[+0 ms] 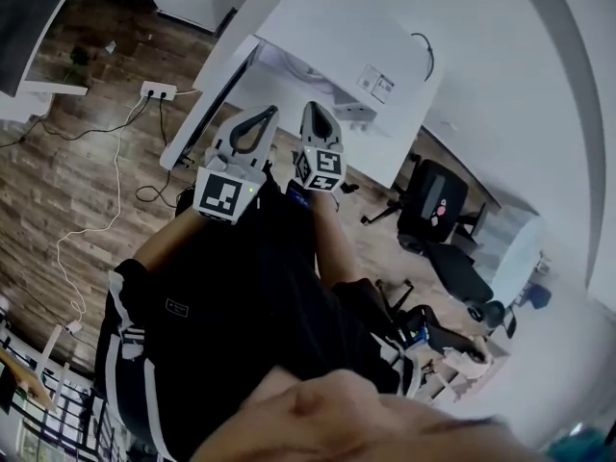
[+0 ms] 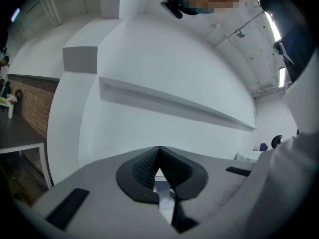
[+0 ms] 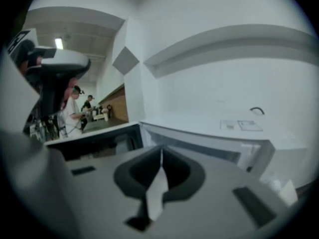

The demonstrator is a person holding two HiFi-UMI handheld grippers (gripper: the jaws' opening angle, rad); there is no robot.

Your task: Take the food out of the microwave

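Observation:
A white microwave [image 1: 337, 37] stands just ahead of both grippers, with a label on its top [image 3: 239, 125]. Its door [image 1: 207, 94] hangs open to the left, and the dark glass of that door [image 3: 94, 142] shows in the right gripper view. The cavity is barely visible and no food shows in any view. My left gripper [image 1: 252, 125] is shut and holds nothing; its closed tips [image 2: 158, 149] face a white wall. My right gripper [image 1: 319, 121], beside it, is shut and empty too, its tips [image 3: 161, 152] aimed at the microwave's front edge.
On the wooden floor to the left lie a power strip [image 1: 157, 90] and white cables. Black office chairs [image 1: 433, 205] stand at the right. A white wall ledge [image 2: 174, 103] runs above. People [image 3: 75, 108] stand far back by a desk.

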